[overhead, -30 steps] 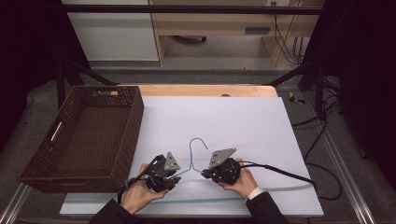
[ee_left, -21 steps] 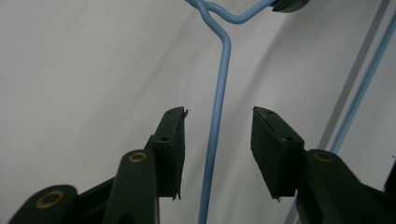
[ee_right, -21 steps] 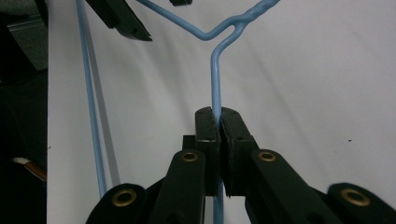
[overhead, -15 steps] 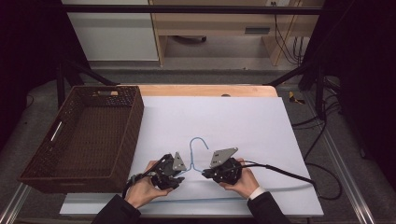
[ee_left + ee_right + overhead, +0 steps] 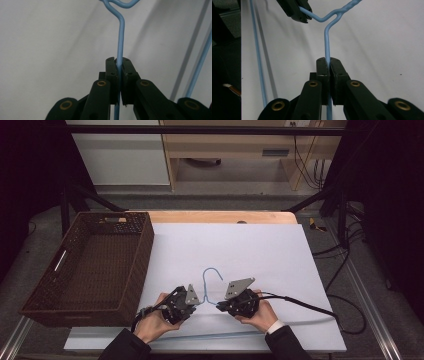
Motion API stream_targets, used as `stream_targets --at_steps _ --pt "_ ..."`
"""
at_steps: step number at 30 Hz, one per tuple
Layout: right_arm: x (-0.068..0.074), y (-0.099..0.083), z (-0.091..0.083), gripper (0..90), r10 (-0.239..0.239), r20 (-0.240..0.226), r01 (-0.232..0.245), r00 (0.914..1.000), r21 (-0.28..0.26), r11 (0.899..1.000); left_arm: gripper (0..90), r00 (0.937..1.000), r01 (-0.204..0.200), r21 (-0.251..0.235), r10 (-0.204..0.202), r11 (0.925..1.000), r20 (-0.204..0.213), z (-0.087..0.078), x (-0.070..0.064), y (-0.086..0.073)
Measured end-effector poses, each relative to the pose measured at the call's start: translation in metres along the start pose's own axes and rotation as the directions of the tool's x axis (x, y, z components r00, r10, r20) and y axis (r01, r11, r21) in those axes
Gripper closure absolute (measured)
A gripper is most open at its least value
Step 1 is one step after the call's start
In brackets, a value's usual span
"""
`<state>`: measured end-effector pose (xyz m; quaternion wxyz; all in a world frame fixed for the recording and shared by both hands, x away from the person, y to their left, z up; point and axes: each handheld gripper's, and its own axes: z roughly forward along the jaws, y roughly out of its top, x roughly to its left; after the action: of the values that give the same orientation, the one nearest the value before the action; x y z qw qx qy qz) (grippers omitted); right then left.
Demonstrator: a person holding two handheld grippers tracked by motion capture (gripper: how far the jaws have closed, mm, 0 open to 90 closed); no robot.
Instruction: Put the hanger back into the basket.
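Note:
A blue wire hanger point(image 5: 212, 274) lies on the white sheet point(image 5: 240, 245) near the table's front, its hook pointing away from me. My left gripper point(image 5: 197, 300) is shut on the hanger's left shoulder wire just below the neck. In the left gripper view the wire point(image 5: 120, 37) runs up from between the closed jaws of that gripper point(image 5: 119, 62). My right gripper point(image 5: 220, 304) is shut on the right shoulder wire. In the right gripper view the wire point(image 5: 327, 42) rises from its gripper point(image 5: 327, 61) to the twisted neck, with the left gripper point(image 5: 297, 10) clamped beyond it. The hanger's bottom bar point(image 5: 225, 335) crosses under both hands.
An empty dark wicker basket point(image 5: 50, 275) stands at the left, its near right corner close to my left hand. The right gripper's black cable point(image 5: 310, 307) trails off to the right. A wooden table edge point(image 5: 220, 216) borders the sheet at the back.
My left gripper has edged slightly to the right, toward the hanger's neck. The right gripper and the hanger stay about where they were.

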<state>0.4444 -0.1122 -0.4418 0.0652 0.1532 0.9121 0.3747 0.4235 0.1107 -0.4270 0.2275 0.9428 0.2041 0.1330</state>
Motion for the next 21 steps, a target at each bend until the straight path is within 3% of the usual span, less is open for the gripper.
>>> stream_targets --at_steps 16,21 --pt "0.001 0.004 -0.016 79.4 0.032 0.008 -0.032 0.9994 -0.041 0.999 87.1 0.9996 0.027 -0.039 -0.027 0.9989 0.005 -0.016 -0.007 0.004" --pt "0.000 0.006 -0.041 68.5 0.062 0.045 -0.057 0.9971 -0.102 0.993 87.1 0.9990 0.044 -0.061 -0.044 0.9972 -0.002 -0.021 -0.007 0.004"
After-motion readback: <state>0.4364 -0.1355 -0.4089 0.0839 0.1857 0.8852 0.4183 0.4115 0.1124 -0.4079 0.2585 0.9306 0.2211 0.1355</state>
